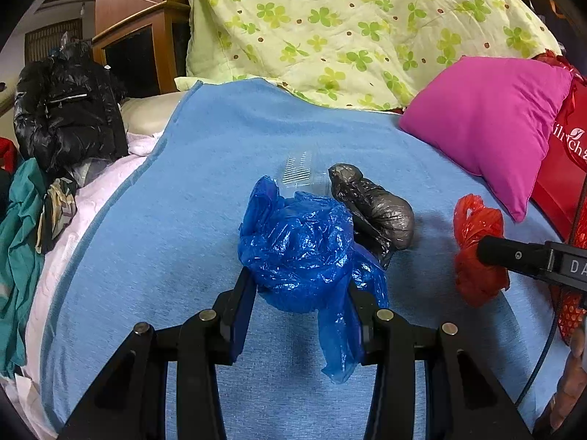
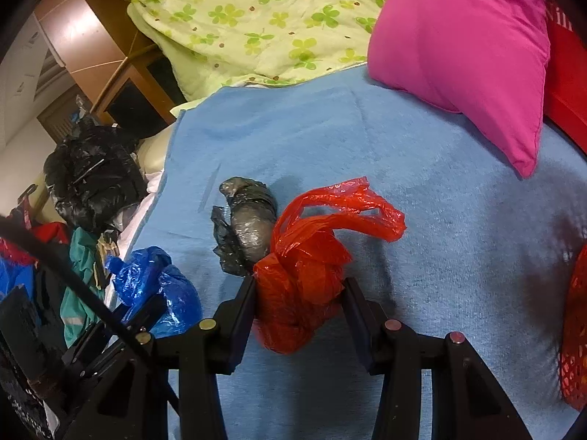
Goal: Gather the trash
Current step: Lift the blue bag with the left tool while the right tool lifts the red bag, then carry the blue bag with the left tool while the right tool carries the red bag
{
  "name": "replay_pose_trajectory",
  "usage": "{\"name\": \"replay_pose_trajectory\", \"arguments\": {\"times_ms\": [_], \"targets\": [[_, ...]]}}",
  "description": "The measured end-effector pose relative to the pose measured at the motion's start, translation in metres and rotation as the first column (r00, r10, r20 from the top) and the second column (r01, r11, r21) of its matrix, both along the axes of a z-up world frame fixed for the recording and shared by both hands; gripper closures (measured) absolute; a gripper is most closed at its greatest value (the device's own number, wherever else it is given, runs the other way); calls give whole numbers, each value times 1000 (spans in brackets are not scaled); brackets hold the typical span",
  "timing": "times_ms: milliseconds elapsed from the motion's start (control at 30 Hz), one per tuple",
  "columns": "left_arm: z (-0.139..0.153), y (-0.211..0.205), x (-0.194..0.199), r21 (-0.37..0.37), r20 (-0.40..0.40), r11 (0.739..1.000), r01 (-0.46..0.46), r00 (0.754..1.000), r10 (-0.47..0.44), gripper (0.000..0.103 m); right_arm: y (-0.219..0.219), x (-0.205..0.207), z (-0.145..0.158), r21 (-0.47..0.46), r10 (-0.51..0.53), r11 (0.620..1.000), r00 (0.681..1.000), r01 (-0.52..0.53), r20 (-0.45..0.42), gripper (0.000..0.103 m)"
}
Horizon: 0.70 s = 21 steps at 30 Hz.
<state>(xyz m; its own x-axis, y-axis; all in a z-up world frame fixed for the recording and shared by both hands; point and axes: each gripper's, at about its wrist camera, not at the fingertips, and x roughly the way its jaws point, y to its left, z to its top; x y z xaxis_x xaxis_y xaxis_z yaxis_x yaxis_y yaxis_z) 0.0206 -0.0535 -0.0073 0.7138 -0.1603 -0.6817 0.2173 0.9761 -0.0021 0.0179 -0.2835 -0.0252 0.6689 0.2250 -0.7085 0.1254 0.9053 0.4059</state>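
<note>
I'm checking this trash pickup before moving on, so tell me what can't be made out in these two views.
- Clear plastic item, left wrist view: see-through and partly behind the blue bag; what it is stays unclear.
- Contents of the blue bag, the red bag and the grey bag: hidden by crumpled plastic.
- Red mesh basket, right wrist view: cut off by the right edge.
- Lettering on the red package, left wrist view: cut off.

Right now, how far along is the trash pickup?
Nothing looks binned yet. In hand: left tongs clamp the blue bag, right tongs clamp the red bag. Left: the grey-black bag and a clear wrapper, both on the blue blanket.
</note>
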Motion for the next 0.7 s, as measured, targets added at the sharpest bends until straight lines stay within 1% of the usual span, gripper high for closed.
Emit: {"name": "replay_pose_trajectory", "arguments": {"times_ms": [300, 600, 700], "targets": [[8, -1, -7, 14, 31, 1000, -12, 999, 11, 57, 3, -13, 17, -34, 23, 999, 998, -22, 54, 53], [29, 7, -20, 12, 68, 998, -61, 996, 60, 57, 5, -28, 34, -80, 39, 996, 991, -29, 126, 53], [40, 8, -27, 23, 88, 997, -78, 993, 76, 57, 6, -34, 41, -86, 45, 996, 987, -31, 157, 53]]}}
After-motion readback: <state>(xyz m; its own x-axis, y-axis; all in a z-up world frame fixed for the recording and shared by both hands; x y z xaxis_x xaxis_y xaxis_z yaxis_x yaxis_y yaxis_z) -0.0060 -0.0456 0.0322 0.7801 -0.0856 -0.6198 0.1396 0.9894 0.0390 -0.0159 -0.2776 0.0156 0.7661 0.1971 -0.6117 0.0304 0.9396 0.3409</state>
